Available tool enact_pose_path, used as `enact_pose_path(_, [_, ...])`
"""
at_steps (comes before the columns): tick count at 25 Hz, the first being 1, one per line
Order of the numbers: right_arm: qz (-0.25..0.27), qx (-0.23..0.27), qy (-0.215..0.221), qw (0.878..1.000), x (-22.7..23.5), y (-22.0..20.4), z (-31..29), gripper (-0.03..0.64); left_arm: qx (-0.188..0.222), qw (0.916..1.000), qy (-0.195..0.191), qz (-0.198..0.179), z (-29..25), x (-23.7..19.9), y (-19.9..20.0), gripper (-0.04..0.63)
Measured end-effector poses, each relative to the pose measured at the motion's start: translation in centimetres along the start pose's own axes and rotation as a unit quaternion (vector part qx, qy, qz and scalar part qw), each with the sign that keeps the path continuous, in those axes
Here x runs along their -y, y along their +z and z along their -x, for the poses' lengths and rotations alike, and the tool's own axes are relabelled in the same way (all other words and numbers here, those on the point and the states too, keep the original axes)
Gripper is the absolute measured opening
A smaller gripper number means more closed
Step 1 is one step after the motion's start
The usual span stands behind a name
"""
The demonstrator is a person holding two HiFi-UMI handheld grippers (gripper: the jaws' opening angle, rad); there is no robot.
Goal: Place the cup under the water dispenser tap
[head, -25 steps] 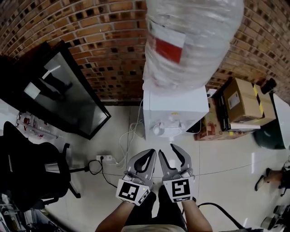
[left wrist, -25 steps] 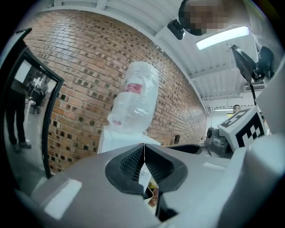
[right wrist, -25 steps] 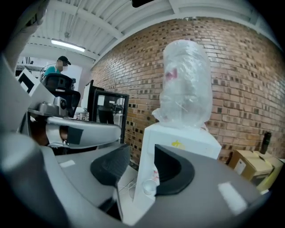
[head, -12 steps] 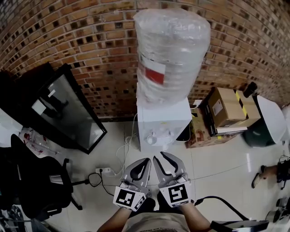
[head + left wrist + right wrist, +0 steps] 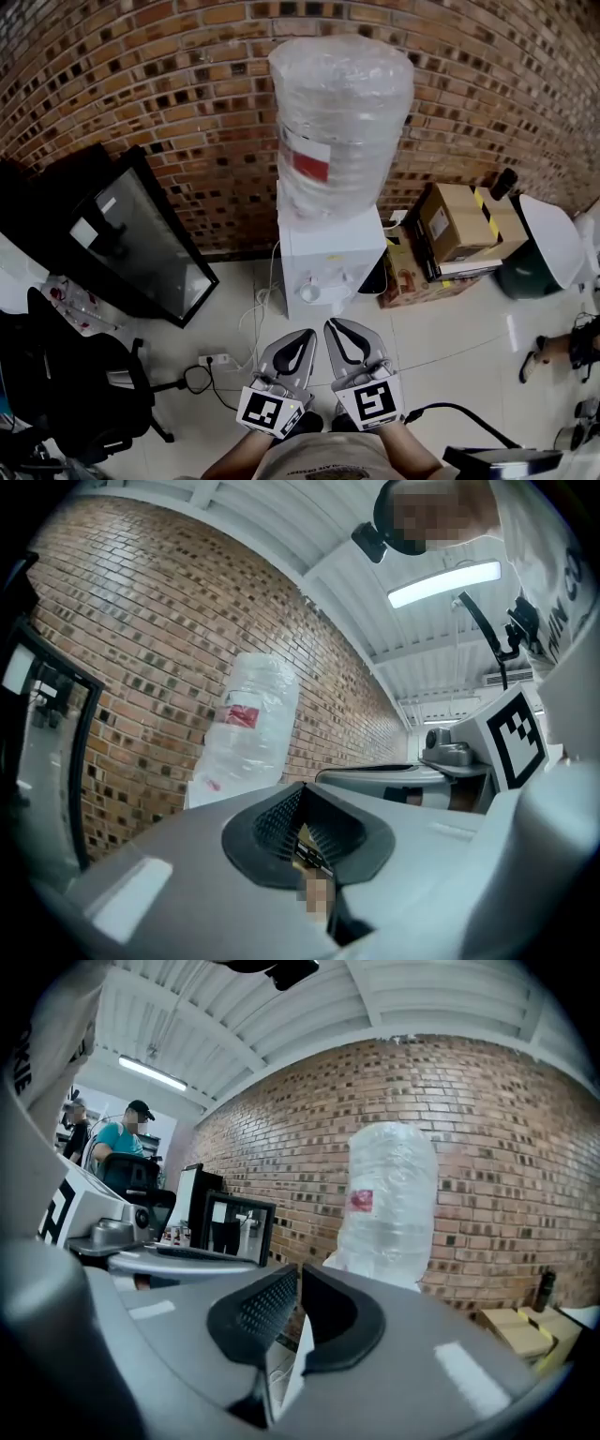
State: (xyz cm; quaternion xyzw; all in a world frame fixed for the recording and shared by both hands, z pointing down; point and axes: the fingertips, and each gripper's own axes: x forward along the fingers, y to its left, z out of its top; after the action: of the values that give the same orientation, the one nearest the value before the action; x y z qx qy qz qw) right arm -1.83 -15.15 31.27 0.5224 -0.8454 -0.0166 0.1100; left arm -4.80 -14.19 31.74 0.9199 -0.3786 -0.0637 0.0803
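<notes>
Two hand-held grippers are up in front of one water dispenser (image 5: 323,253), a white cabinet carrying a single big bottle (image 5: 342,122) wrapped in crinkled clear plastic with a red-and-white label. The left gripper (image 5: 302,336) has its jaws pressed together with nothing between them, and the right gripper (image 5: 334,326) is the same, pads closed to a thin slit and empty. They sit side by side, close but apart, both aimed at the dispenser's front. Around them I count one black-framed glass panel (image 5: 141,239) leaning on the wall, one black office chair (image 5: 75,375), one power strip (image 5: 214,359) with loose cables, two cardboard boxes (image 5: 459,220) just right of the dispenser, and one dark green bin (image 5: 539,248) with a white lid. Two people (image 5: 122,1138) are at the far end of the room. The floor (image 5: 450,337) is pale glossy tile, the wall (image 5: 141,84) is brown brick, and the ceiling is white ribbed panels with a strip light (image 5: 441,583). The cup (image 5: 310,292), if that small white round shape is it, sits at the front of the dispenser near the taps, well clear of both grippers; it is too small to read any detail.
</notes>
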Motion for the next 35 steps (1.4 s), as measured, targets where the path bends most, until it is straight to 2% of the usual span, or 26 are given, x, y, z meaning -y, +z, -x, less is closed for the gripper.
enact_pose_path(10, [-0.004, 0.007, 0.013, 1.000, -0.6, 0.2, 4.2, 0.008, 0.004, 0.9997, 0.018, -0.015, 1.9, 3.0, 0.8, 0.000])
enact_pose_path(20, [-0.011, 0.027, 0.017, 0.999, -0.6, -0.7, 13.8, 0.006, 0.003, 0.9994, 0.024, -0.024, 4.6, 11.6, 0.0, 0.000])
enact_pose_path(30, [-0.013, 0.032, 0.038, 0.999, -3.1, -2.9, 23.5, 0.006, 0.003, 0.9984, 0.044, -0.037, 9.9, 20.3, -2.6, 0.000])
enact_pose_path(35, [-0.018, 0.033, 0.051, 0.998, -4.8, -3.1, 27.3, 0.006, 0.003, 0.9975, 0.059, -0.039, 12.7, 24.0, -2.2, 0.000])
